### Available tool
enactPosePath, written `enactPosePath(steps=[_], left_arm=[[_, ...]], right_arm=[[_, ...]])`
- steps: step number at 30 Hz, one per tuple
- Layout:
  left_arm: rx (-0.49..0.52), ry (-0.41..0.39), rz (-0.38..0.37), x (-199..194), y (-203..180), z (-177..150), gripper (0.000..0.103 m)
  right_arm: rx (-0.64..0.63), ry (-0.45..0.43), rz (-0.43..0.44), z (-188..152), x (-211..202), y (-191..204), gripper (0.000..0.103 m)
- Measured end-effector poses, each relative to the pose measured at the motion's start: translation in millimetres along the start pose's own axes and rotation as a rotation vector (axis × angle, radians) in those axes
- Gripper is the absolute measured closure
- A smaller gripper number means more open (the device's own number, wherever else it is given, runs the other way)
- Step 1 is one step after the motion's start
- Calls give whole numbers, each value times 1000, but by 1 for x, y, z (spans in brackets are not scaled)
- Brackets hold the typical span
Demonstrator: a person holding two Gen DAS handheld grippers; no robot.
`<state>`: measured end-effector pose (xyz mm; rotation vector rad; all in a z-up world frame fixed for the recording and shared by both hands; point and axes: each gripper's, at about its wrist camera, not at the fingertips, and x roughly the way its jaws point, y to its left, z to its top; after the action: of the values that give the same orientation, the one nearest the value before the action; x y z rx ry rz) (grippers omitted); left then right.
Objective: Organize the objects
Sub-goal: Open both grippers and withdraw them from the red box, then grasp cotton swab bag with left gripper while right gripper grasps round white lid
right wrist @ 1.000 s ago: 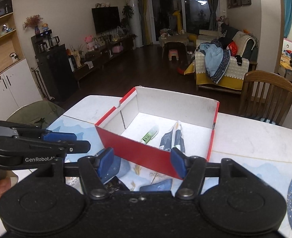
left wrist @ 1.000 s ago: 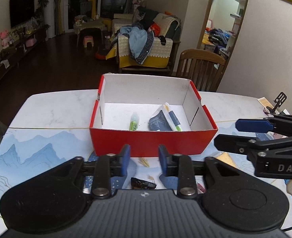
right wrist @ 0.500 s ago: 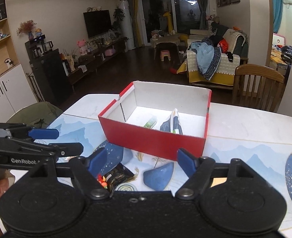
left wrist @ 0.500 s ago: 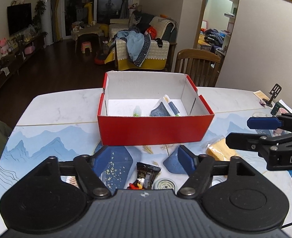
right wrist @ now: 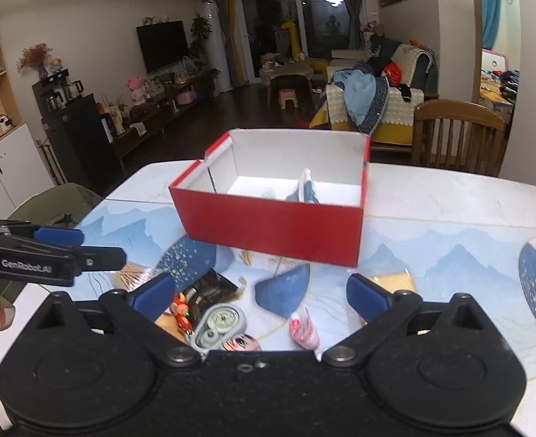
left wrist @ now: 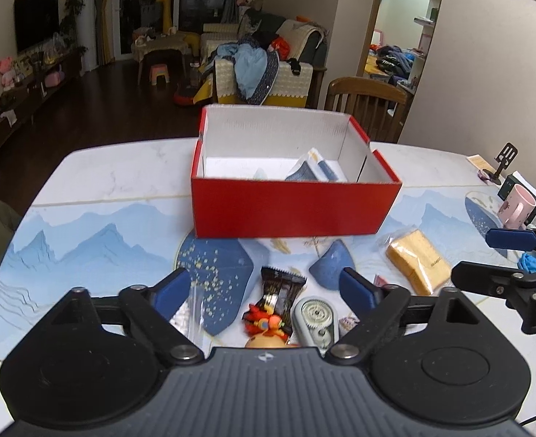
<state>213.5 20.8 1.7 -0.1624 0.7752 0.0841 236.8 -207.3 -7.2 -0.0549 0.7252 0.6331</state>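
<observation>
A red box (left wrist: 293, 211) with a white inside stands mid-table and holds a few tubes and packets (left wrist: 315, 169); it also shows in the right wrist view (right wrist: 275, 218). My left gripper (left wrist: 266, 287) is open and empty above loose items in front of the box: a dark snack wrapper (left wrist: 280, 291), a white correction-tape dispenser (left wrist: 315, 322) and a small orange-red toy (left wrist: 264, 322). My right gripper (right wrist: 262, 293) is open and empty over the same pile, with the dispenser (right wrist: 218, 322), the wrapper (right wrist: 207, 293) and a pink packet (right wrist: 304, 329) below it.
A yellow sponge in plastic (left wrist: 417, 266) lies right of the pile. A pink mug (left wrist: 515, 205) and a phone stand (left wrist: 504, 160) are at the right edge. Toothpicks (right wrist: 133, 276) lie at the left. A wooden chair (left wrist: 366, 105) stands behind the table.
Both grippers have drawn back from the box and opened wider. The loose items in front of the box have come into view.
</observation>
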Motion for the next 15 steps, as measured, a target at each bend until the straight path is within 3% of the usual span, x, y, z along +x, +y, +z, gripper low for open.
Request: enactPosePath(steps=[5, 6, 15], left_arm=[[-14, 17, 13, 8, 12, -19, 9], [-15, 16, 21, 10, 15, -23, 0], [-22, 46, 81, 33, 45, -50, 0]], right_arm=[[-2, 23, -20, -15, 6, -5, 2], [-3, 29, -25, -18, 8, -6, 2], [-25, 89, -66, -39, 28, -11, 2]])
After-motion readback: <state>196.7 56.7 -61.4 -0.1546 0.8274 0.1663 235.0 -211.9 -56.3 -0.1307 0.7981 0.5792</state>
